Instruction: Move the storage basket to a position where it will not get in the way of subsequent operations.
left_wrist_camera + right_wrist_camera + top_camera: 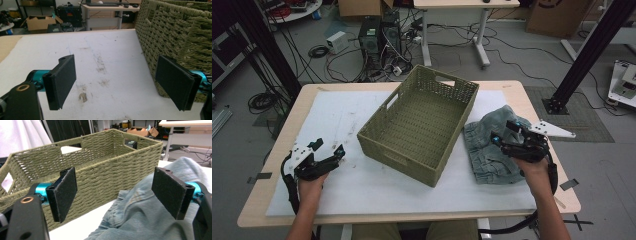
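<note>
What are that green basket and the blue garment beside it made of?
The basket looks woven from olive-green cord or paper rope, matte: twisted strands run in rows along its walls, with cut-out handle slots. It could be a synthetic fibre. The garment looks like faded light-blue denim or a similar cotton: soft folds, stitched seams and worn pale patches show in the right gripper view.

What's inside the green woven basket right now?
The olive-green woven rectangular basket is empty: its bare woven floor shows across most of the inside in the high view. The near wall hides a strip of floor. The crumpled light-blue denim garment lies outside, beside it.
</note>
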Motion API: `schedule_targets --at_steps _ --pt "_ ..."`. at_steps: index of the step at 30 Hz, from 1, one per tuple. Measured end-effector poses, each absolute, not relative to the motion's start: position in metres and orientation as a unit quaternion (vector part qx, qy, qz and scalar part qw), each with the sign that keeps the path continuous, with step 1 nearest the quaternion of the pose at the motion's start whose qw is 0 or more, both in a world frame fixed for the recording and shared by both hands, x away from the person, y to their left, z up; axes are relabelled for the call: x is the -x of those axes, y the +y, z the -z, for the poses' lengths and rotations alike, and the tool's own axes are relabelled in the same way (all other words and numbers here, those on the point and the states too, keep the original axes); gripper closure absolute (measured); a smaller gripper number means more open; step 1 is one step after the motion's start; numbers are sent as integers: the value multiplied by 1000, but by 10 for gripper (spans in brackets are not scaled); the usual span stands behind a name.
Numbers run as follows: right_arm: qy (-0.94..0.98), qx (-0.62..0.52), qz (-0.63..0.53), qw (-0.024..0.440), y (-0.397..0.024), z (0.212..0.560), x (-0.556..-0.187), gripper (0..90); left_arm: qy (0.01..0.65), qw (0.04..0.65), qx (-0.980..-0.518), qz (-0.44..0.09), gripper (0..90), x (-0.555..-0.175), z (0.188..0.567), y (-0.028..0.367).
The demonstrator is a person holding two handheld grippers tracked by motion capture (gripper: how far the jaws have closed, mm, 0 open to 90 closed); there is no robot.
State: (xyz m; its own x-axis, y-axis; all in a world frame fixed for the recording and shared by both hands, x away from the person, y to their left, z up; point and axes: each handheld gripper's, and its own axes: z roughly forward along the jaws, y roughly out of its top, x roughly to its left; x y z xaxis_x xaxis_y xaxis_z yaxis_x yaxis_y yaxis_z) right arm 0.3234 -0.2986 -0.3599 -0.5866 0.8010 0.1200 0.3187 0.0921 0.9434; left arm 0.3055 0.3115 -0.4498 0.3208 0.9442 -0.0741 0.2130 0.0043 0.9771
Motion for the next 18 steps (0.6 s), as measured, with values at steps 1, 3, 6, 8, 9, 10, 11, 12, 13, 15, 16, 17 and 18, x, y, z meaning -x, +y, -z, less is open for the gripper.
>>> schedule_targets --at_steps 1,3,6,8,9,10,11,12,13,15,16,17,18 --pt "709 -397 -539 221 -296 360 -324 208 472 530 -616 -341 174 -306 450 312" --pt "718 -392 -533 218 -289 361 -324 208 475 527 -617 -341 174 -305 449 315" --pt "726 -387 -529 209 -278 365 -325 208 472 533 -615 -338 174 -303 446 318" --pt "731 -384 -526 202 -271 367 -327 208 465 536 -620 -335 174 -302 443 319" --pt "735 -382 -524 198 -267 369 -327 208 462 538 -621 -334 174 -302 442 319" --pt "738 -380 -523 196 -263 369 -328 208 458 539 -624 -333 174 -301 440 320" --pt "739 -377 -524 194 -260 370 -328 208 454 542 -625 -331 174 -300 438 319" --pt "740 -375 -525 191 -257 371 -328 208 451 546 -625 -330 174 -299 437 319" --pt "742 -374 -524 186 -253 372 -328 208 446 547 -628 -327 174 -298 436 319" --pt "745 -373 -522 184 -247 373 -329 208 440 545 -635 -326 174 -297 434 317" --pt "745 -374 -521 184 -244 374 -330 208 435 547 -639 -322 174 -297 433 317" --pt "746 -374 -520 184 -242 374 -331 208 432 547 -642 -319 174 -297 433 315" --pt "746 -376 -517 185 -239 375 -331 208 427 548 -645 -318 174 -297 432 314"
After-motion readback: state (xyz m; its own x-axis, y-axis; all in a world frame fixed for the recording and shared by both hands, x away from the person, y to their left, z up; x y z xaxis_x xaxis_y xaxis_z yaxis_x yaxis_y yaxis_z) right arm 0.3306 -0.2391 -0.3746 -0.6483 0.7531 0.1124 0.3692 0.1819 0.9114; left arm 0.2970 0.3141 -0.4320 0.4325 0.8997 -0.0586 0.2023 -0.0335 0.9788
